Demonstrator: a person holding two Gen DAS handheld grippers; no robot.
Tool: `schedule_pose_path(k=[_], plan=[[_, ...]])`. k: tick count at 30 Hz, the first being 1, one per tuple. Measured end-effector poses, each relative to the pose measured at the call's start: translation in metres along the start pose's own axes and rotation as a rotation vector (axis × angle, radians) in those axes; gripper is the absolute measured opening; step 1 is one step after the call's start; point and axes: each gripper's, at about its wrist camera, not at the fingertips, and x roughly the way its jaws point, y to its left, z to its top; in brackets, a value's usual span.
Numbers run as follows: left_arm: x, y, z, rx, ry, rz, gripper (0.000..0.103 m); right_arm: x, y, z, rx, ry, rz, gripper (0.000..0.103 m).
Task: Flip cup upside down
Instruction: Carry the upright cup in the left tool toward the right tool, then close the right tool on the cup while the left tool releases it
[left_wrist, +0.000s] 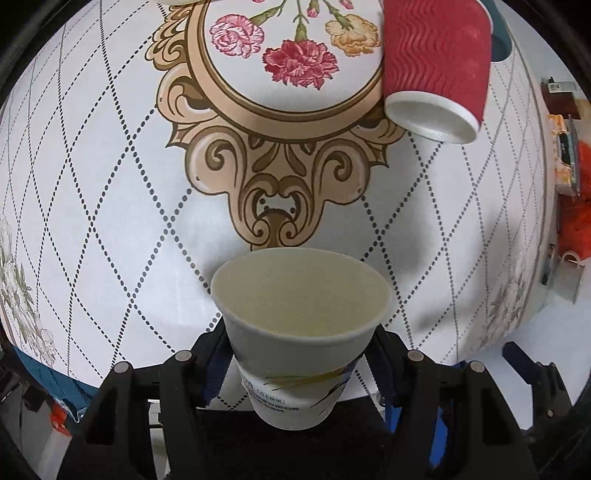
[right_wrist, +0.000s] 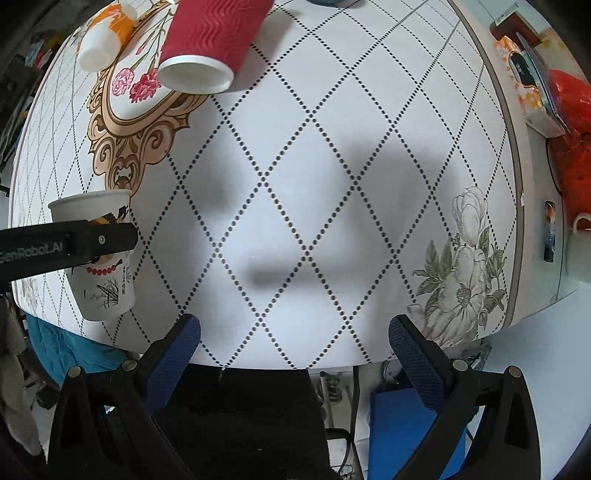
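A white paper cup (left_wrist: 299, 332) with printed drawings sits upright, mouth up, between the jaws of my left gripper (left_wrist: 301, 350), which is shut on its sides. In the right wrist view the same cup (right_wrist: 99, 291) is at the left, near the table's front edge, with a left finger (right_wrist: 74, 243) across it. Whether it rests on the table or hangs just above it I cannot tell. My right gripper (right_wrist: 295, 354) is open and empty, over the table's front edge.
A red ribbed paper cup (left_wrist: 436, 62) lies on its side at the back, also in the right wrist view (right_wrist: 210, 40). An orange and white cup (right_wrist: 103, 37) lies beside it. The patterned round table (right_wrist: 314, 184) ends at the right, where boxes and red bags (right_wrist: 569, 122) stand.
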Motion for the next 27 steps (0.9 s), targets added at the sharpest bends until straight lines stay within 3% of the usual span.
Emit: schedule_pose_path(k=[8, 9, 10, 11, 14, 21, 27], plan=[[0.013, -0.011, -0.002, -0.026, -0.005, 0.021, 0.065, -0.002, -0.011, 0.002, 0.004, -0.006, 0.004, 0.103], [0.011, -0.007, -0.002, -0.032, -0.002, 0.029, 0.068, -0.002, -0.012, 0.003, 0.005, -0.007, 0.004, 0.103], [0.011, -0.004, -0.001, -0.034, -0.002, 0.031, 0.080, -0.003, -0.014, 0.004, 0.007, -0.008, 0.006, 0.103], [0.012, -0.005, -0.001, -0.033, -0.003, 0.032, 0.086, -0.003, -0.017, 0.008, 0.008, -0.008, 0.006, 0.103], [0.020, -0.013, -0.001, -0.037, -0.011, 0.038, 0.088, -0.002, -0.019, 0.011, 0.012, -0.007, 0.005, 0.103], [-0.014, 0.016, -0.002, -0.037, -0.034, 0.031, 0.088, -0.005, -0.024, 0.014, 0.021, -0.013, 0.011, 0.103], [-0.072, 0.021, -0.018, -0.049, -0.140, -0.028, 0.089, -0.022, -0.019, 0.015, 0.029, -0.030, 0.062, 0.103]])
